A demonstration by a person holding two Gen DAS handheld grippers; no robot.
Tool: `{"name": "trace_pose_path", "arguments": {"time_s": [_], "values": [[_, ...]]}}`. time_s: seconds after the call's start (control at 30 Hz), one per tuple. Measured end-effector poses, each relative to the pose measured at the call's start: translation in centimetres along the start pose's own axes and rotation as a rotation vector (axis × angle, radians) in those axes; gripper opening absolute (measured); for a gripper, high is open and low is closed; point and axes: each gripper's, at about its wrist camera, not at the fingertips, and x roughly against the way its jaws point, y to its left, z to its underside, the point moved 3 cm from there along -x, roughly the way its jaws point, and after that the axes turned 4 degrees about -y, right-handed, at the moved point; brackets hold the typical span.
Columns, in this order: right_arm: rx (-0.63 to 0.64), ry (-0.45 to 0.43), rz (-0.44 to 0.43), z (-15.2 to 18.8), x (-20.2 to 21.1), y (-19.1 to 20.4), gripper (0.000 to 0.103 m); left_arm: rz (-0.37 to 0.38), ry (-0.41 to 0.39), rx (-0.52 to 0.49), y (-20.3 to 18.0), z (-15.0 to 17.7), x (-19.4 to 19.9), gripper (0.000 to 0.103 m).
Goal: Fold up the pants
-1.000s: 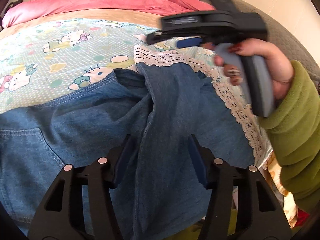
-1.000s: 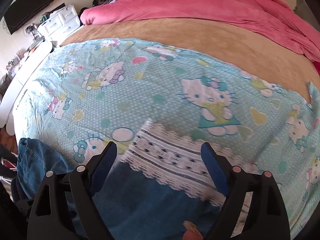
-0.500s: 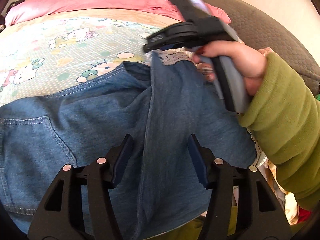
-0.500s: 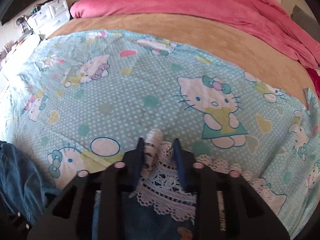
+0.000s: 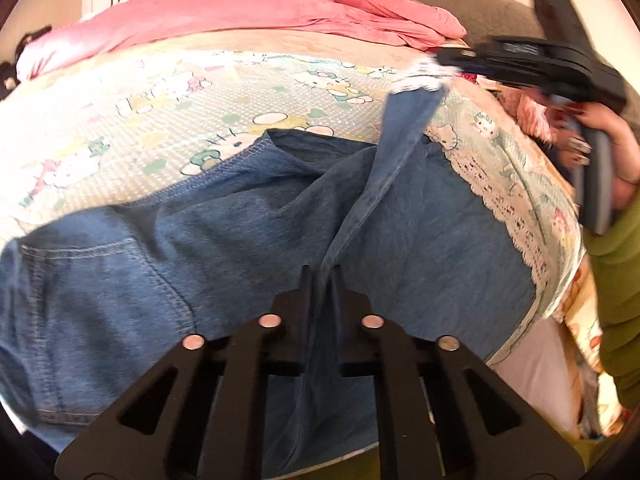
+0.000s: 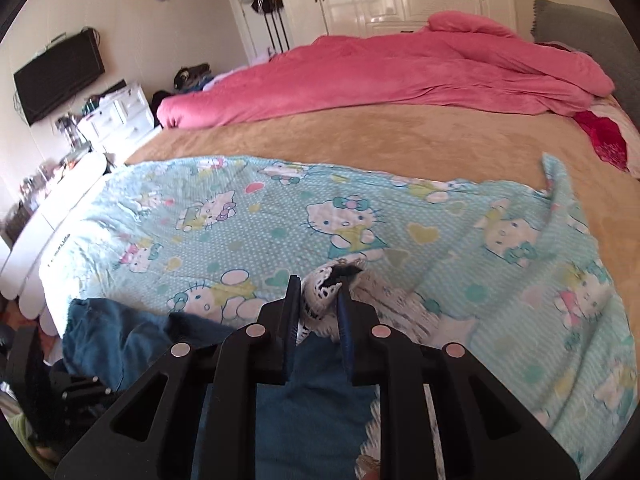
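Note:
Blue denim pants (image 5: 248, 220) with white lace hems lie on a Hello Kitty sheet (image 5: 160, 108) on the bed. My left gripper (image 5: 322, 276) is shut on a raised fold of the denim leg near me. My right gripper (image 6: 318, 292) is shut on the lace hem (image 6: 326, 286) of that leg and holds it lifted above the sheet. In the left wrist view the right gripper (image 5: 444, 60) shows at the upper right with the lace hem (image 5: 420, 78) pulled up, the leg stretched taut between both grippers. The other leg's lace hem (image 5: 508, 208) lies flat at the right.
A pink duvet (image 6: 400, 76) is bunched at the far side of the bed on a tan blanket (image 6: 360, 136). A grey headboard (image 5: 460, 4) stands at the right. White drawers (image 6: 116, 116) and a wall TV (image 6: 56, 72) are at the left.
My left gripper has shut on the denim fold. My right gripper, shut on the lace hem half a second ago, has lifted it up and to the right, stretching the leg.

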Motion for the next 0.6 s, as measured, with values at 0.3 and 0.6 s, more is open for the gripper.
{"name": "trace_pose_path", "arguments": {"time_s": [0.3,0.6], "values": [[-0.073,-0.016,0.027,7.5,9.1,-2.1,0.017,0.0,-0.045,-0.102,-1.5,0.3,2.7,0.0],[-0.123,0.092,0.034,13.4,10.0,-2.9,0.017,-0.022,-0.001,-0.166,-2.8,2.2,2.2,0.0]]}}
